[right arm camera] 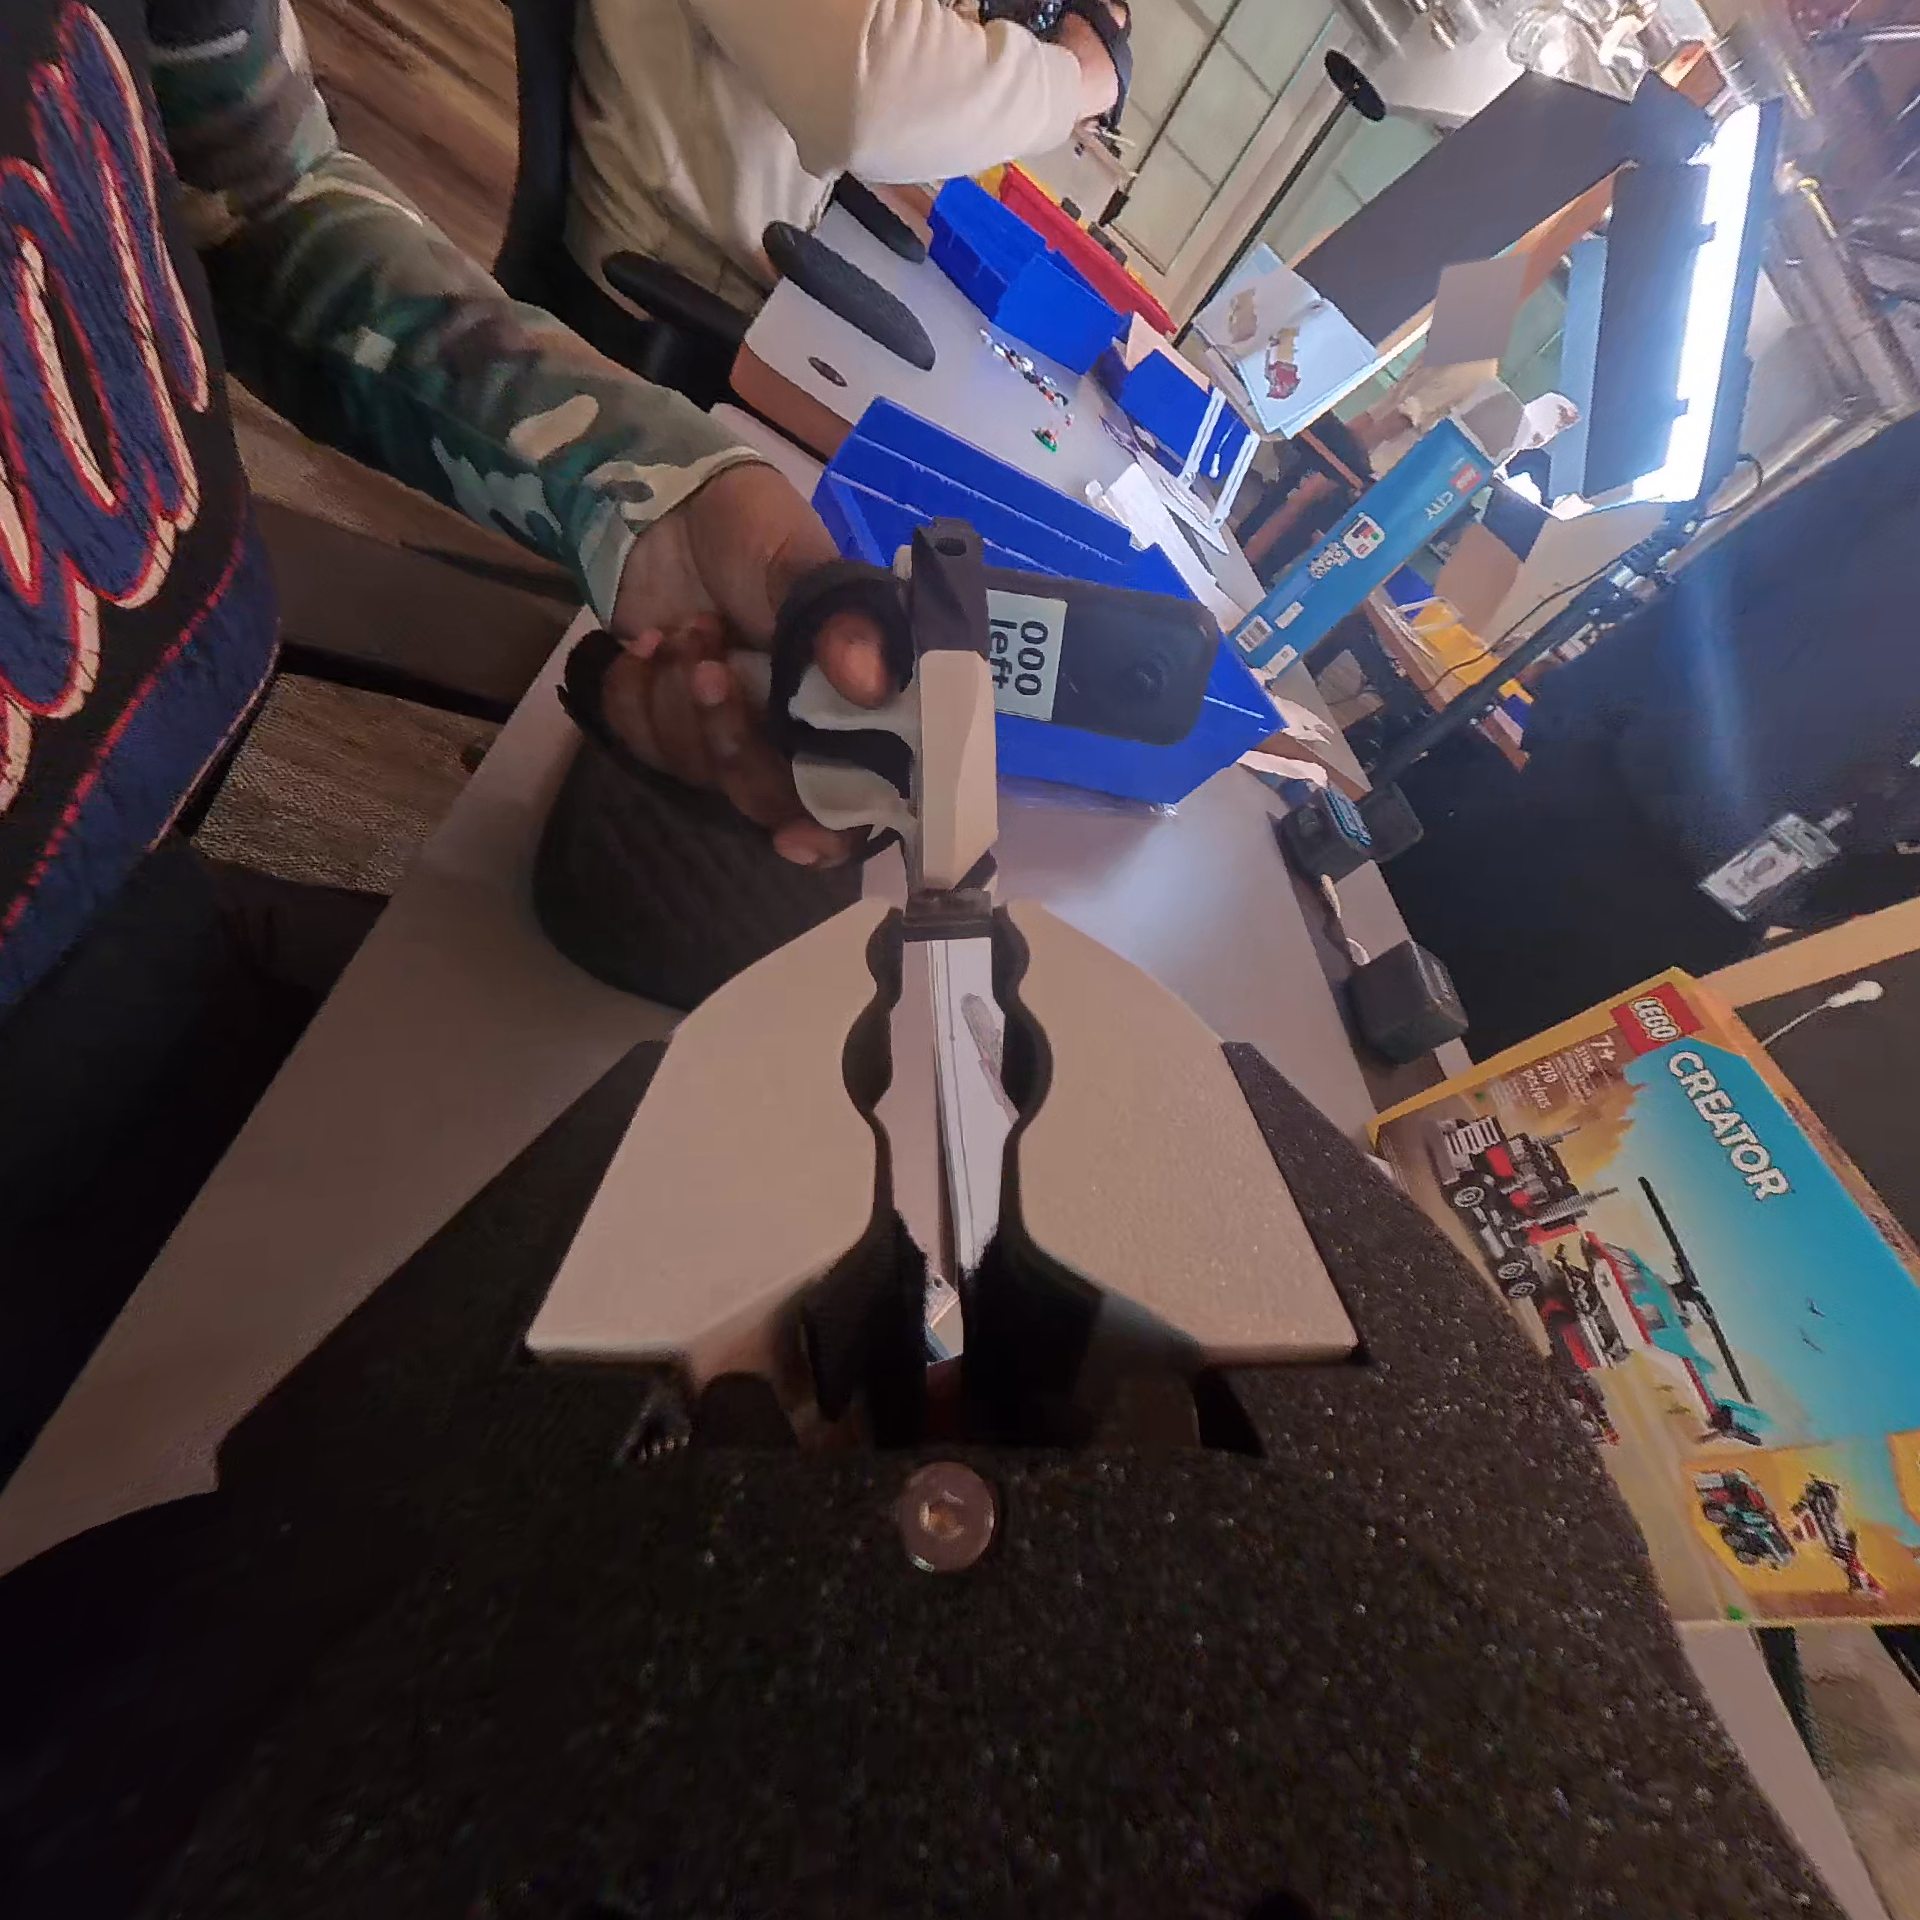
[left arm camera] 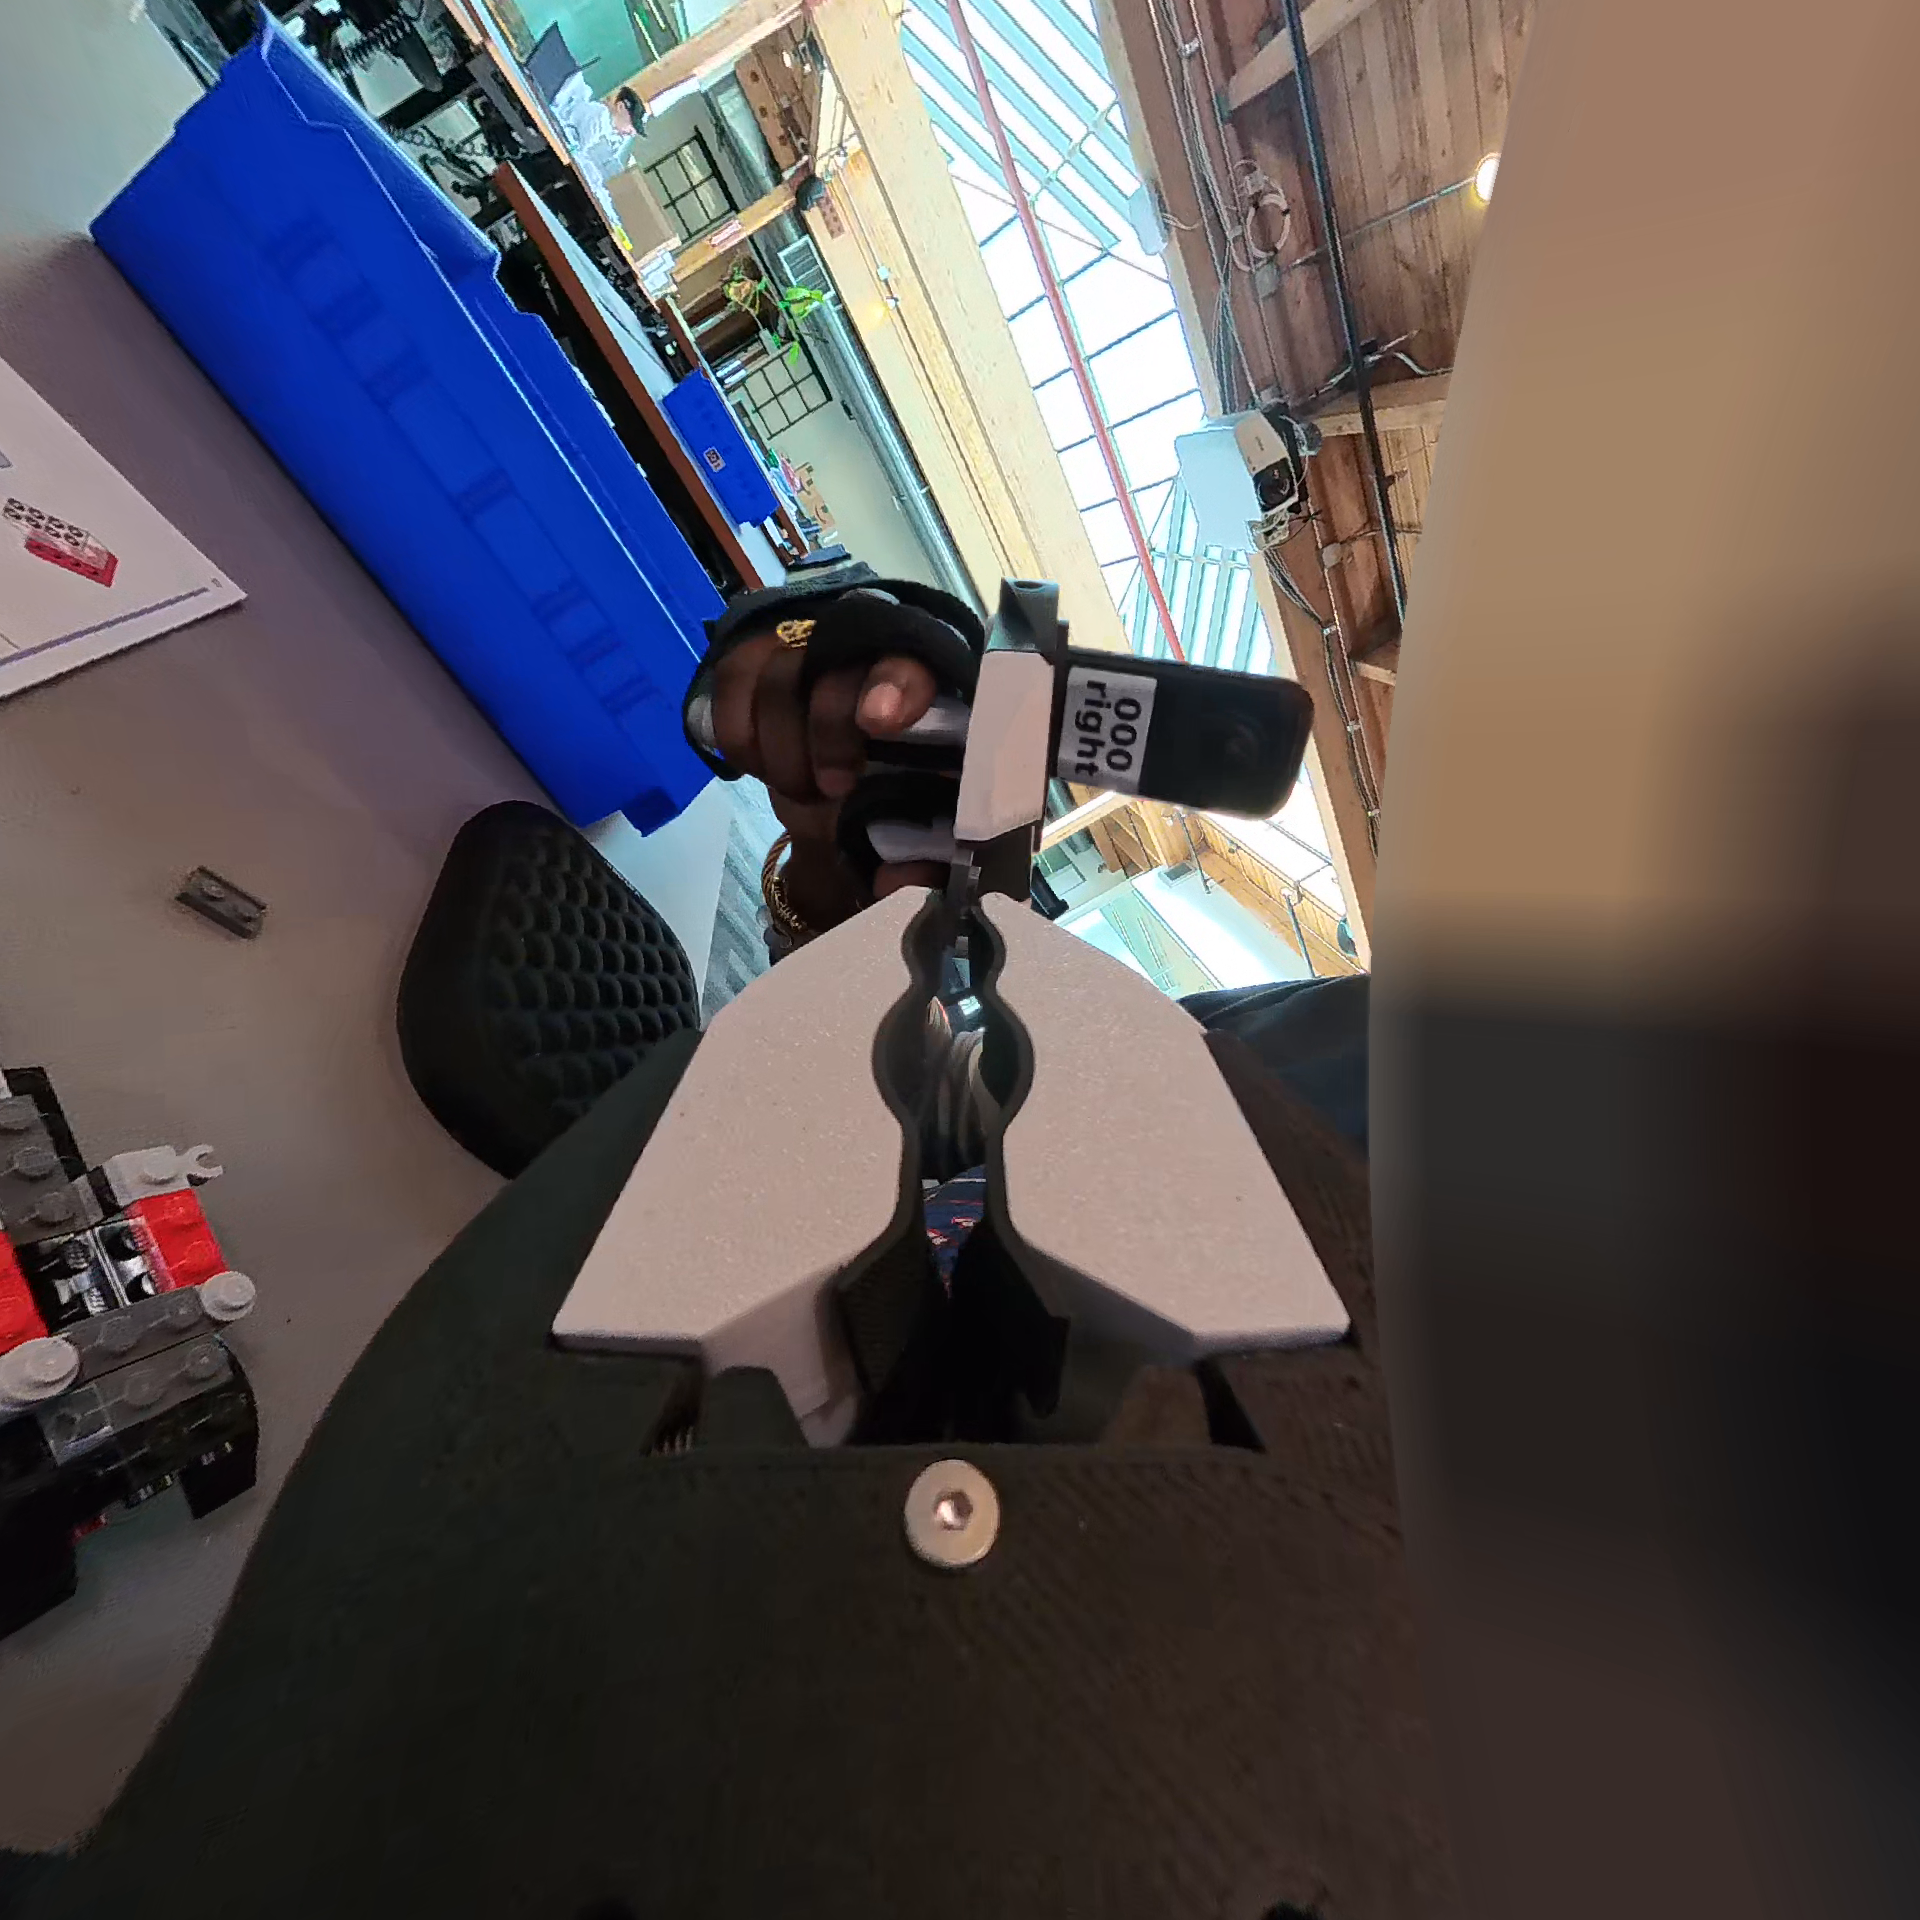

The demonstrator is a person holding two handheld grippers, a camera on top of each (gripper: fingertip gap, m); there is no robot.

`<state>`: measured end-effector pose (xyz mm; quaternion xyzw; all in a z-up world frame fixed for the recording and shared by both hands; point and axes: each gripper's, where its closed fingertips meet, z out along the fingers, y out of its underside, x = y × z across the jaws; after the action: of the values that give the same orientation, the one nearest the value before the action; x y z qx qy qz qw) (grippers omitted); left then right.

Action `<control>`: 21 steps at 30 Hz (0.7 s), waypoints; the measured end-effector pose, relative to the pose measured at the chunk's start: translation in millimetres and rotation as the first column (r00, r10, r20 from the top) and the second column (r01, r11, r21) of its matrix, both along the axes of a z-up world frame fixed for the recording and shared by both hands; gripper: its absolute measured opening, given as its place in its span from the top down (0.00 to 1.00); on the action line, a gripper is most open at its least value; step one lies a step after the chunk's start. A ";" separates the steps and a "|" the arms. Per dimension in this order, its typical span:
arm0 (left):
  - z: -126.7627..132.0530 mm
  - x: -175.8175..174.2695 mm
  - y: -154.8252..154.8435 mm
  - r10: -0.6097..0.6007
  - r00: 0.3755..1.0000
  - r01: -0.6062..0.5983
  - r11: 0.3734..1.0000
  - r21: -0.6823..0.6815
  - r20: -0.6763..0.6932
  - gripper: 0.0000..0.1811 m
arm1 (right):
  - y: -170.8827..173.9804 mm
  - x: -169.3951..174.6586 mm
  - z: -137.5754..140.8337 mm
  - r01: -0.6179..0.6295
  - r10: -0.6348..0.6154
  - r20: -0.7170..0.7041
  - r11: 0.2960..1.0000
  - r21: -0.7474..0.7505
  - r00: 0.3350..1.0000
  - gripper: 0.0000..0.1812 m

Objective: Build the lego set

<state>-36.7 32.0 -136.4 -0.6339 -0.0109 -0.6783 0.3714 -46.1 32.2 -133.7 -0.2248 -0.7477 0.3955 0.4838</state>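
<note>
Both grippers are held in the air, tip to tip. My left gripper (left arm camera: 958, 920) is shut, its tips pinching a small dark lego piece (left arm camera: 962, 883). The right gripper faces it in the left wrist view (left arm camera: 977, 852), held by a hand. In the right wrist view my right gripper (right arm camera: 940, 925) is shut on a small dark grey piece (right arm camera: 940, 916), and the left gripper (right arm camera: 945, 883) meets it from the far side. Whether this is one piece or two joined ones I cannot tell. A partly built black, red and grey lego model (left arm camera: 114, 1299) stands on the table at lower left.
A loose dark grey plate (left arm camera: 220, 902) lies on the grey table (left arm camera: 260, 779). An instruction booklet (left arm camera: 83, 540) and a long blue bin (left arm camera: 416, 436) lie behind it. A black padded armrest (left arm camera: 540, 987) sits at the table edge. The lego box (right arm camera: 1662, 1299) lies at right.
</note>
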 end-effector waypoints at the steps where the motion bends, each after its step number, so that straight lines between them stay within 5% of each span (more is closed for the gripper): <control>1: -0.6 -0.1 -0.1 -0.001 1.000 0.001 1.000 -0.003 0.003 0.98 | 0.0 0.0 -0.3 0.008 -0.008 -0.002 1.000 0.001 1.000 0.91; 21: -4.1 2.0 1.4 -0.019 1.000 0.020 0.999 -0.027 0.009 0.98 | 2.6 1.7 -6.4 0.025 -0.025 0.008 0.999 0.023 1.000 0.91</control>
<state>-34.7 33.4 -140.6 -0.6361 -0.0155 -0.6843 0.3562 -44.4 34.8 -140.2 -0.2303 -0.7514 0.3796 0.4882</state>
